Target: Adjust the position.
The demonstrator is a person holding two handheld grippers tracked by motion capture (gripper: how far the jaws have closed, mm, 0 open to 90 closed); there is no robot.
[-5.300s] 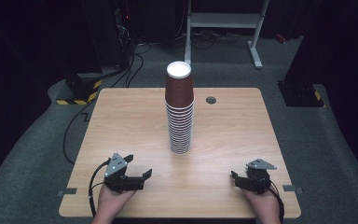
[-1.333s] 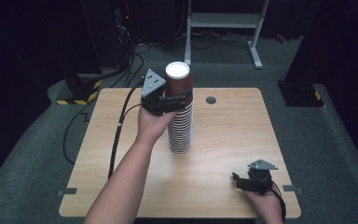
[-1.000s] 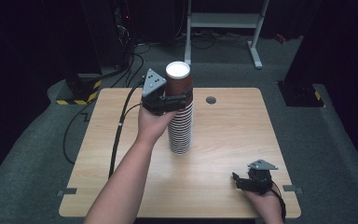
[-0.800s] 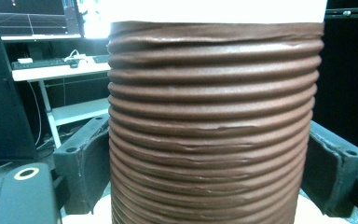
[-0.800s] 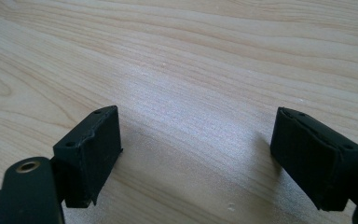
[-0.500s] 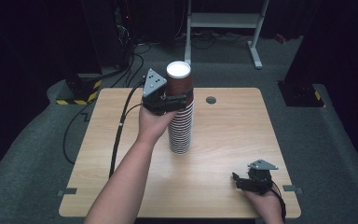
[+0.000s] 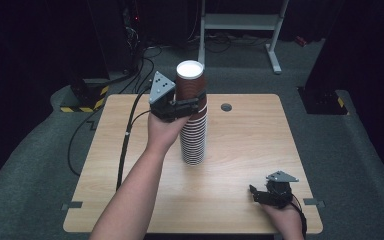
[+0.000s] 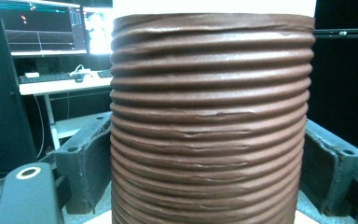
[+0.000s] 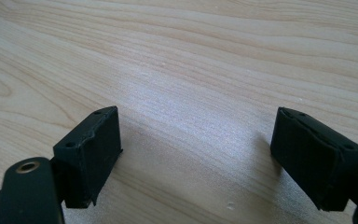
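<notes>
Brown cup stack [image 7: 193,120] mid-table, left hand-held gripper [image 7: 187,106] pinching its top

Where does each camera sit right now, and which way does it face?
High view: above the person's side, facing forward and down on the table; both forearms, left gripper, right gripper.
Left gripper view: on the left gripper, facing the cup stack between its jaws.
Right gripper view: on the right gripper, facing bare tabletop past open jaws.
Shared: high and left gripper views both show the cup stack.

Left claw [image 7: 192,104], arm stretched forward, jaws just closing; right claw [image 7: 260,194] rests low, jaws apart.
</notes>
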